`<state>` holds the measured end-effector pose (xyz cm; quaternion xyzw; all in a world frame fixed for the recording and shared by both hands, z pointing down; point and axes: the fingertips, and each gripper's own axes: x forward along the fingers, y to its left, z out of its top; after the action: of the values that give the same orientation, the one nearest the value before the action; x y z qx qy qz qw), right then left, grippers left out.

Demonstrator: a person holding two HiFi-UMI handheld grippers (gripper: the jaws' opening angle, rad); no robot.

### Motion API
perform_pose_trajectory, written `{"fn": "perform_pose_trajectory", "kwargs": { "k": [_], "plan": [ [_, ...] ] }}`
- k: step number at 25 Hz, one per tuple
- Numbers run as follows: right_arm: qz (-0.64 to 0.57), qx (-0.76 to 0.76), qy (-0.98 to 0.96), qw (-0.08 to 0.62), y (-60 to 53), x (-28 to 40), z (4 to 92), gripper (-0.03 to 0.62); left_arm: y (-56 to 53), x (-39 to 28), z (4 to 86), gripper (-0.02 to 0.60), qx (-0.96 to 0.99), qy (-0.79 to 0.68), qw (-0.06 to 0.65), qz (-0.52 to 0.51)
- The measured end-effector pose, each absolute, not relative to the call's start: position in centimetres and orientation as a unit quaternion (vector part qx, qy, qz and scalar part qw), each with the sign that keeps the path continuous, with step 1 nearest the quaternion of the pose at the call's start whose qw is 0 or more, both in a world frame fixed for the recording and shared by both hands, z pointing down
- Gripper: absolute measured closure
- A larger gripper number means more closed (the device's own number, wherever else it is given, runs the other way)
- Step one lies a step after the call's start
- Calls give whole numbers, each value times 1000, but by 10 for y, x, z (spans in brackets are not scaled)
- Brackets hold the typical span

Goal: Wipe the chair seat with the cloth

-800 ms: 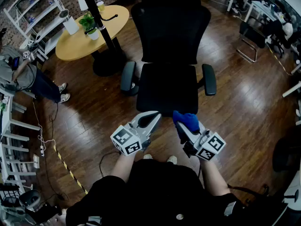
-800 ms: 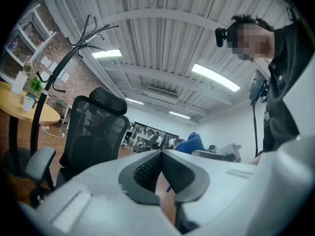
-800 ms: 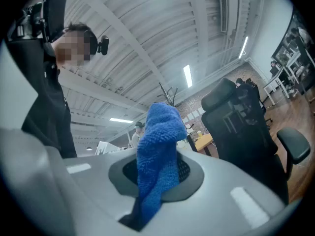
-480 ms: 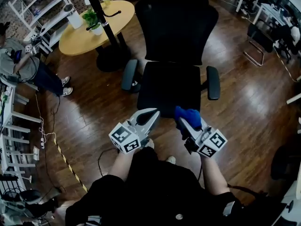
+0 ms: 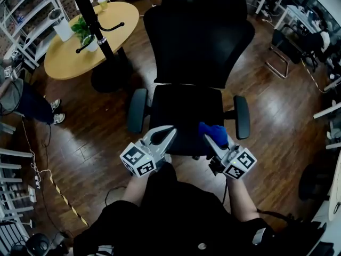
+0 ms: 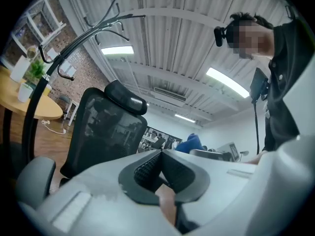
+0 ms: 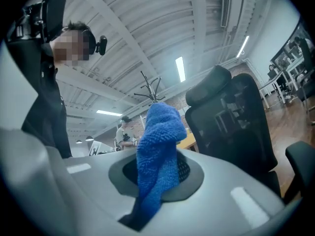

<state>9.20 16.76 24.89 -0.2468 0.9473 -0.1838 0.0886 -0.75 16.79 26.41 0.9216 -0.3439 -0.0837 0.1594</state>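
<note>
The black office chair faces me in the head view, its seat (image 5: 184,113) between two grey armrests and its mesh backrest (image 5: 197,41) rising behind. My right gripper (image 5: 211,136) hovers over the seat's front right edge, shut on a blue cloth (image 5: 213,129). In the right gripper view the cloth (image 7: 158,154) stands bunched up out of the jaws of my right gripper (image 7: 157,168). My left gripper (image 5: 166,133) sits over the seat's front left edge, shut with nothing in it. The left gripper view shows my left gripper (image 6: 160,156) with pads pressed together and the backrest (image 6: 101,129) beyond.
A round yellow table (image 5: 64,57) with a potted plant (image 5: 84,32) and a black coat stand (image 5: 93,20) is at the back left. A person's legs (image 5: 26,103) show at the far left. Desks and another chair (image 5: 282,44) stand at the back right. The floor is dark wood.
The chair has come closer and now fills the middle of the view. Both grippers have reached the seat's front edge, the right one still holding the blue cloth.
</note>
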Motion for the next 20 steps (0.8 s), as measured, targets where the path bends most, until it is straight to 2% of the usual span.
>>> {"fn": "perform_pose_trajectory", "kwargs": {
  "k": [6, 15, 20],
  "plan": [
    [-180, -286, 937, 84, 103, 71, 235, 554, 104, -30, 263, 589, 929, -312, 181, -81],
    [-195, -314, 926, 80, 43, 83, 251, 555, 64, -26, 275, 589, 919, -323, 212, -77],
    [-218, -353, 908, 65, -24, 87, 309, 555, 42, -23, 299, 589, 902, -353, 240, -68]
  ]
}}
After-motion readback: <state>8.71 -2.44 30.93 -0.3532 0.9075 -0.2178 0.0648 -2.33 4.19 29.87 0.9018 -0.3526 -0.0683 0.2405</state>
